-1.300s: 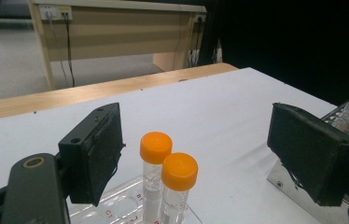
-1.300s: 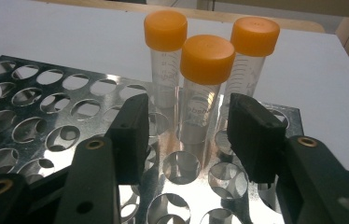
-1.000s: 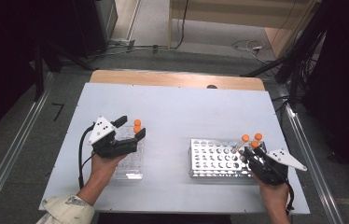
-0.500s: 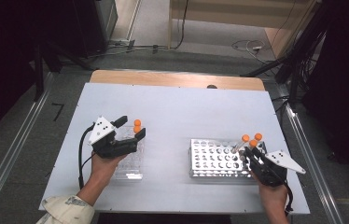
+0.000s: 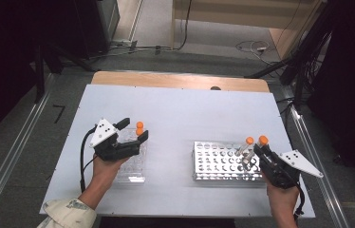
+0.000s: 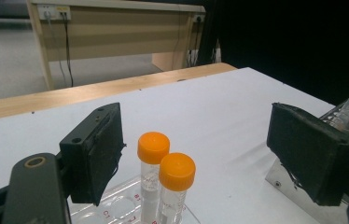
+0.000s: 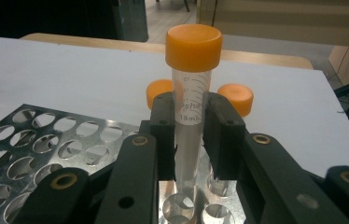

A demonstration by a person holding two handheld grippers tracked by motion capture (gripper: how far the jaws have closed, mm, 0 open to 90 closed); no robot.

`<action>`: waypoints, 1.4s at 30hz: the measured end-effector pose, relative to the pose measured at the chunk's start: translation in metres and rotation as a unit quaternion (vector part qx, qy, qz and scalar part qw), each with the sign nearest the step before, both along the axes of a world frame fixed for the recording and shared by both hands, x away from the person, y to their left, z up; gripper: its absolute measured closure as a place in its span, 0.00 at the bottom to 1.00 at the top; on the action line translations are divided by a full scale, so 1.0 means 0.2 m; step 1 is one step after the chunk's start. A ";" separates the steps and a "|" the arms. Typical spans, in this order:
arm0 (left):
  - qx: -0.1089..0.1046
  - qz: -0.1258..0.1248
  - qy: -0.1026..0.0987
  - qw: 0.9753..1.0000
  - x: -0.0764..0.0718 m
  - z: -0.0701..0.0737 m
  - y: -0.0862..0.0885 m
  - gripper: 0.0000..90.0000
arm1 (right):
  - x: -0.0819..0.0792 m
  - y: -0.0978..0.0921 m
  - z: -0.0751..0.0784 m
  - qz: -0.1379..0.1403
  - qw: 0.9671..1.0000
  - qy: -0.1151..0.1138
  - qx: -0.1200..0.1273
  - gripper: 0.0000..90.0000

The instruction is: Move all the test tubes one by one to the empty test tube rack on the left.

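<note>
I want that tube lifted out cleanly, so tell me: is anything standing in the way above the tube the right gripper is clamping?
Nothing visible does. The right gripper is shut on the clear orange-capped tube, above the perforated metal rack; two other orange-capped tubes stand behind it.

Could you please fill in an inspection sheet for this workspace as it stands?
Surface: white table, wooden strip at far edge.
Job's things: metal rack holding orange-capped tubes; clear rack with two capped tubes.
Clutter: nothing seen.
Grippers: right hand-held gripper shut on a tube above the metal rack; left hand-held gripper open around the two tubes.
Cables: black lead from left gripper; cords on floor.
Surroundings: grey floor, wooden desk, dark equipment.
</note>
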State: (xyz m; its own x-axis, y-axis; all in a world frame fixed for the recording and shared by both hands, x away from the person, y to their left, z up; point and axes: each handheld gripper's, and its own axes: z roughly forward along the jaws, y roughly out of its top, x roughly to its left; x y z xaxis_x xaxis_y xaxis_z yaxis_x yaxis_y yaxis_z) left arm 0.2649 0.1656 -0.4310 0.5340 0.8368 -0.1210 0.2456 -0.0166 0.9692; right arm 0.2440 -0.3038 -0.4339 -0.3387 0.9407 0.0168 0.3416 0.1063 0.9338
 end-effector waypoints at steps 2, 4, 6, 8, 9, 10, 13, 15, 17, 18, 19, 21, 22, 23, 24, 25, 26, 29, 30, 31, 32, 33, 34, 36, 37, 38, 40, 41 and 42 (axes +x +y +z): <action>0.000 0.000 0.000 1.000 0.00 0.00 0.00 0.21 | -0.01 0.00 0.02 -0.002 1.000 -0.003 0.004 0.80; -0.001 0.001 0.001 1.000 0.00 0.00 0.00 0.21 | -0.02 0.00 0.05 -0.003 1.000 -0.009 0.005 0.80; -0.001 0.000 0.001 1.000 0.00 0.00 0.00 0.21 | -0.03 0.00 0.07 -0.001 1.000 -0.012 0.006 0.80; -0.003 0.000 -0.001 1.000 0.00 0.00 0.00 0.21 | -0.04 0.00 0.10 0.002 1.000 -0.015 0.006 0.80; -0.003 0.000 -0.001 1.000 0.00 0.00 0.00 0.21 | -0.04 0.00 0.11 0.004 1.000 -0.014 0.008 0.80; -0.002 0.000 -0.001 1.000 0.00 0.00 0.00 0.21 | -0.05 0.01 0.12 0.007 1.000 -0.013 0.011 0.80; -0.002 0.001 -0.001 1.000 0.00 0.00 0.00 0.21 | -0.06 0.02 0.14 0.018 1.000 -0.012 0.014 0.80; -0.002 0.001 -0.003 1.000 0.00 0.00 0.00 0.21 | -0.07 0.04 0.15 0.026 0.999 -0.013 0.014 0.80; -0.004 0.000 -0.005 1.000 -0.01 0.01 0.00 0.21 | -0.08 0.05 0.15 0.034 0.999 -0.013 0.016 0.80; -0.005 -0.001 -0.005 1.000 -0.01 0.01 -0.01 0.21 | -0.08 0.07 0.16 0.042 0.999 -0.013 0.015 0.80; -0.006 -0.001 -0.006 1.000 -0.01 0.01 -0.01 0.21 | -0.08 0.08 0.16 0.046 0.999 -0.013 0.014 0.80; -0.005 -0.004 -0.006 1.000 -0.01 0.01 -0.01 0.21 | -0.09 0.11 0.17 0.061 0.998 -0.013 0.016 0.80; -0.005 -0.004 -0.006 1.000 -0.01 0.01 -0.01 0.21 | -0.09 0.14 0.18 0.069 0.997 -0.012 0.014 0.80; -0.005 -0.003 -0.006 1.000 -0.01 0.01 -0.02 0.21 | -0.08 0.15 0.18 0.074 0.997 -0.013 0.012 0.80; -0.006 -0.003 -0.006 1.000 -0.01 0.02 -0.02 0.21 | -0.08 0.18 0.18 0.082 0.996 -0.012 0.012 0.80; -0.007 -0.003 -0.006 1.000 -0.01 0.02 -0.02 0.21 | -0.08 0.19 0.18 0.087 0.996 -0.012 0.011 0.80; -0.008 -0.004 -0.006 1.000 -0.02 0.02 -0.02 0.21 | -0.08 0.21 0.18 0.093 0.996 -0.011 0.011 0.80; -0.011 -0.009 -0.006 1.000 -0.02 0.02 -0.03 0.21 | -0.06 0.28 0.19 0.115 0.993 -0.011 0.011 0.80; -0.012 -0.008 -0.007 1.000 -0.02 0.02 -0.03 0.21 | -0.06 0.30 0.19 0.120 0.993 -0.010 0.011 0.80; -0.011 -0.008 -0.007 1.000 -0.02 0.03 -0.03 0.21 | -0.05 0.32 0.20 0.126 0.992 -0.009 0.012 0.80; -0.011 -0.010 -0.008 1.000 -0.02 0.03 -0.03 0.20 | -0.04 0.34 0.20 0.132 0.991 -0.010 0.012 0.80; -0.011 -0.009 -0.008 1.000 -0.03 0.03 -0.04 0.19 | -0.04 0.36 0.20 0.137 0.990 -0.008 0.012 0.81; -0.010 -0.010 -0.008 1.000 -0.03 0.04 -0.04 0.19 | -0.03 0.38 0.20 0.143 0.990 -0.009 0.012 0.80; -0.007 -0.015 -0.008 1.000 -0.03 0.04 -0.05 0.17 | -0.02 0.43 0.20 0.155 0.988 -0.007 0.011 0.80; -0.007 -0.017 -0.007 1.000 -0.03 0.04 -0.05 0.15 | -0.02 0.45 0.20 0.160 0.987 -0.008 0.010 0.80; -0.006 -0.019 -0.006 1.000 -0.03 0.04 -0.06 0.14 | -0.01 0.47 0.20 0.166 0.986 -0.006 0.009 0.80; -0.006 -0.021 -0.004 1.000 -0.03 0.04 -0.06 0.14 | 0.00 0.52 0.20 0.177 0.984 -0.005 0.008 0.80; -0.005 -0.022 -0.004 1.000 -0.03 0.04 -0.07 0.14 | 0.00 0.54 0.20 0.182 0.983 -0.004 0.006 0.80; -0.006 -0.024 -0.003 1.000 -0.03 0.04 -0.07 0.14 | 0.01 0.56 0.19 0.187 0.982 -0.002 0.006 0.80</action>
State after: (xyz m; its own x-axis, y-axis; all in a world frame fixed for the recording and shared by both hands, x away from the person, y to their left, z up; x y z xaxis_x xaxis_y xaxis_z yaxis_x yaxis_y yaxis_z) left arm 0.2584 0.1523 -0.4226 0.5747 0.8084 -0.1269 0.2384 -0.0170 0.9710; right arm 0.2455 -0.1914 -0.3949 -0.6606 0.7503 0.0250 0.2775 0.2131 0.9368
